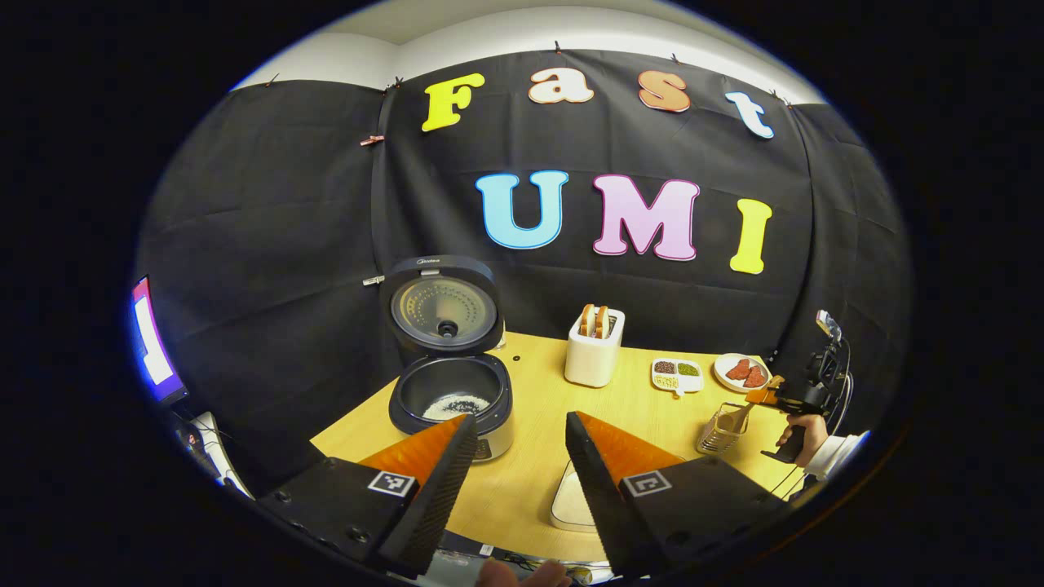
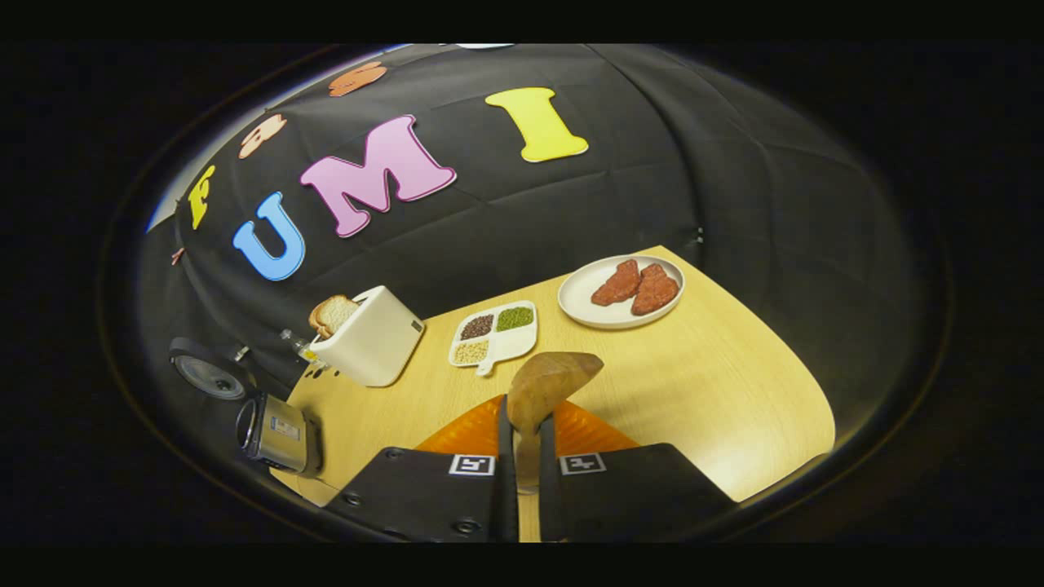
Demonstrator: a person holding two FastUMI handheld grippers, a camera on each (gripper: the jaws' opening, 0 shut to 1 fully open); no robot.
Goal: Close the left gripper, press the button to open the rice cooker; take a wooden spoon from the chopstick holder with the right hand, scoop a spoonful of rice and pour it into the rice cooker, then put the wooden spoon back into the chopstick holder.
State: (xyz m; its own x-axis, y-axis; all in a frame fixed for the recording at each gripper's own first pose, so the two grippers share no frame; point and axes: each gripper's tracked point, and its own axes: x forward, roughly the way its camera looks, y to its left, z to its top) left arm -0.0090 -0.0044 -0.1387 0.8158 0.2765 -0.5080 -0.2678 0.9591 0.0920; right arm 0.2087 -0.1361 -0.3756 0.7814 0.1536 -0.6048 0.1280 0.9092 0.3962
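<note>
The rice cooker [image 1: 450, 399] stands open at the table's left, lid up, with some white rice in the pot; in the right gripper view the rice cooker [image 2: 273, 432] lies at the far left. My left gripper [image 1: 522, 444] hovers open above the table's front edge, holding nothing. My right gripper [image 2: 526, 428] is shut on the wooden spoon [image 2: 548, 381], whose empty bowl sticks out past the fingertips. In the left gripper view a hand holds the right gripper [image 1: 771, 397] over the wire chopstick holder [image 1: 720, 434], and the wooden spoon [image 1: 736, 417] meets its rim.
A white toaster [image 1: 594, 349] with bread stands mid-table. Behind the holder are a divided dish of grains [image 1: 677, 375] and a plate of red meat [image 1: 740, 372]. A white rice container [image 1: 571, 504] sits at the front edge between my left fingers. A lit screen [image 1: 151, 342] is far left.
</note>
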